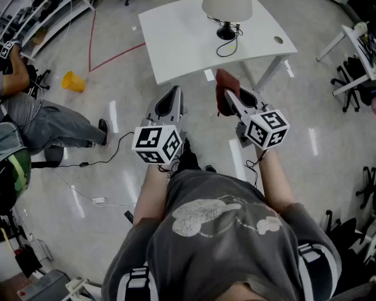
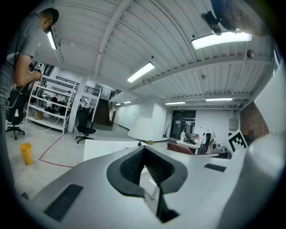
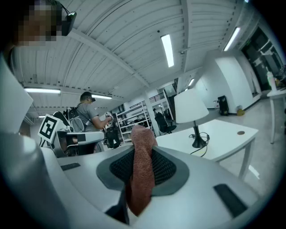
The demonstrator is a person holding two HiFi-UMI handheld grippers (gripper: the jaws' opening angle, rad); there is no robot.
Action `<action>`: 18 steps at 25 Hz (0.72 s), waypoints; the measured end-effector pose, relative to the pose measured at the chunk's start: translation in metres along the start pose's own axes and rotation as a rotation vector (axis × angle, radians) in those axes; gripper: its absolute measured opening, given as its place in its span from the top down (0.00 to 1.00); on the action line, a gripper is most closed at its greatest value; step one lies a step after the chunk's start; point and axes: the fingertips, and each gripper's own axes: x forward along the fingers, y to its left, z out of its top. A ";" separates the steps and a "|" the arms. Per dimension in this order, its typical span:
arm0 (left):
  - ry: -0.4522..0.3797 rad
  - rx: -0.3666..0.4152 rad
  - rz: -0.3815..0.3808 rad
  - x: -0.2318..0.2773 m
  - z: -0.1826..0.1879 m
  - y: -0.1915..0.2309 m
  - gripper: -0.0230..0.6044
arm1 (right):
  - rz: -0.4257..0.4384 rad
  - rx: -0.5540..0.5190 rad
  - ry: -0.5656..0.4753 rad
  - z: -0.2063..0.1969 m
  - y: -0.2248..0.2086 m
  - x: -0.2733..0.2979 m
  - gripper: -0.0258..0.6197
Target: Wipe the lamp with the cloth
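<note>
Cloth [image 3: 142, 172] hangs clamped in the right claw [image 3: 144, 154], ready for wiping; lamp [image 3: 190, 106] stands ahead on the table [image 3: 225, 134]; left claw [image 2: 144, 163] is closed, empty.

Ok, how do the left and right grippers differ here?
The right gripper is shut on the cloth; the left gripper is shut on nothing. The right gripper angles inward more sharply than the left gripper. Both are over the floor, short of the lamp.

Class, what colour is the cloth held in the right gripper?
The cloth is reddish-brown, clearest in the right gripper view.
</note>
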 end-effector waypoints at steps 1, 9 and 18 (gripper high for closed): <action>0.000 -0.007 -0.007 0.005 0.002 0.008 0.95 | -0.005 -0.001 0.001 0.001 -0.001 0.008 0.83; 0.005 -0.025 -0.075 0.051 0.019 0.069 0.95 | -0.051 0.002 -0.011 0.022 -0.013 0.082 0.83; 0.017 -0.029 -0.113 0.102 0.037 0.152 0.95 | -0.093 0.004 -0.048 0.053 -0.026 0.182 0.83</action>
